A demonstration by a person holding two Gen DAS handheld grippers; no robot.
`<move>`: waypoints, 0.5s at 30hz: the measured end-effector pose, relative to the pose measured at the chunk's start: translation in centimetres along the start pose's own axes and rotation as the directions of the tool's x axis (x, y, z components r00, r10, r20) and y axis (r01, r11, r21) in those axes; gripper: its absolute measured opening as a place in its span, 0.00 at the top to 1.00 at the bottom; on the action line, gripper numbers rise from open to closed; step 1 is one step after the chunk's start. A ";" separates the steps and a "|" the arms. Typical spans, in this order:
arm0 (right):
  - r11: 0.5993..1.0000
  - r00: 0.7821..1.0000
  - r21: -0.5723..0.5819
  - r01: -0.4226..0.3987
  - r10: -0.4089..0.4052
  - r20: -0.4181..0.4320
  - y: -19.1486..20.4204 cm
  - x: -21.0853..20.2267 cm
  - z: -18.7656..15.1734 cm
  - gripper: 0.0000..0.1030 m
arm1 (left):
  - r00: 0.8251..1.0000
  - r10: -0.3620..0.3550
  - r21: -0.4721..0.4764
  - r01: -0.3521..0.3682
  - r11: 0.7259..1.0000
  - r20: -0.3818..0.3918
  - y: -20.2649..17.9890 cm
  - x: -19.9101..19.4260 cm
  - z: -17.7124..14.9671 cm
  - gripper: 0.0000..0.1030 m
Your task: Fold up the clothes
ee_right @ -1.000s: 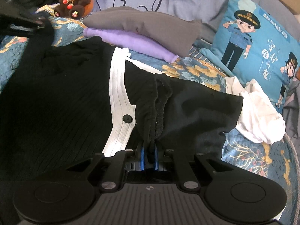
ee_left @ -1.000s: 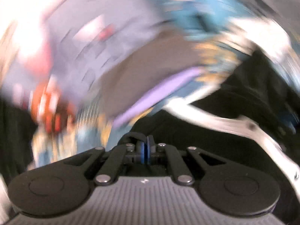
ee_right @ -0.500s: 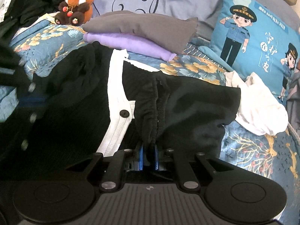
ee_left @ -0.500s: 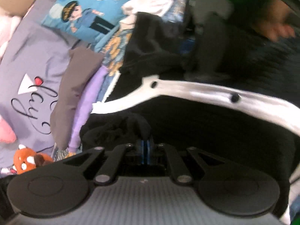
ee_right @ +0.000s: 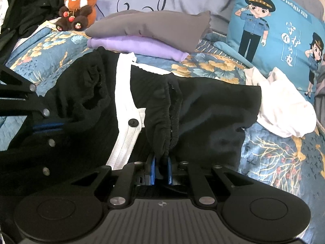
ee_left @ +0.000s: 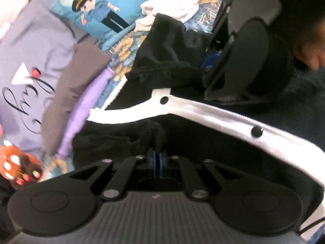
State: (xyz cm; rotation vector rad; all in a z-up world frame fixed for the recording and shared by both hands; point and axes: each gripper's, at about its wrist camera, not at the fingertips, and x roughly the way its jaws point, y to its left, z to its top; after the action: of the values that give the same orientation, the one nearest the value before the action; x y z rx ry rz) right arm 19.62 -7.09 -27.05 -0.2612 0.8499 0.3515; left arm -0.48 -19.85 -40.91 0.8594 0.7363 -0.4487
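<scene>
The black cardigan (ee_right: 213, 109) lies spread over the blue flowered bedspread (ee_right: 274, 158), and everything else sits around it. To its left, a strip of bare bedspread runs along the garment's edge, with the red panda plush (ee_right: 78, 8) up beyond its far left corner. Just past its far edge sits a folded stack, a grey garment (ee_right: 150, 25) on a purple one (ee_right: 138, 46), close to the white button band (ee_right: 124, 109). To its right a crumpled white garment (ee_right: 284, 111) touches the sleeve edge, and open bedspread shows below that.

The left claw (ee_left: 157, 158) comes in over the cardigan's left side, pinched tight on a bunched fold of black knit. The right claw (ee_right: 161, 168) points along the cardigan's middle, its blue pads (ee_right: 152, 170) closed on a gathered ridge of the same fabric. In the left wrist view a hand (ee_left: 312, 55) shows behind the right claw's body.
</scene>
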 end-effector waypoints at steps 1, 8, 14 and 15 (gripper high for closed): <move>1.000 1.000 -0.002 0.001 -0.001 -0.001 0.1 0.0 0.0 0.89 | 1.000 -0.003 -0.001 0.003 1.000 -0.002 0.2 0.0 0.1 0.96; 1.000 1.000 0.002 0.000 0.000 -0.005 0.1 -0.1 0.2 0.89 | 1.000 -0.028 -0.043 0.028 0.999 -0.011 -1.0 0.8 0.6 0.96; 1.000 1.000 0.006 0.000 0.000 -0.009 0.0 -0.1 0.2 0.89 | 1.000 -0.027 -0.035 0.027 0.999 -0.009 -7.4 3.2 1.4 0.96; 1.000 1.000 0.010 -0.001 0.001 -0.010 0.0 -0.1 0.2 0.89 | 1.000 -0.026 -0.030 0.026 0.999 -0.008 -7.9 3.4 1.4 0.96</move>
State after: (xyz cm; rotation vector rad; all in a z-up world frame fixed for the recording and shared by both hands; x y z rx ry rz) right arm 19.69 -7.02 -26.80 -0.2528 0.8615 0.3472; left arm -2.53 -25.84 -46.88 0.8247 0.7610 -0.4561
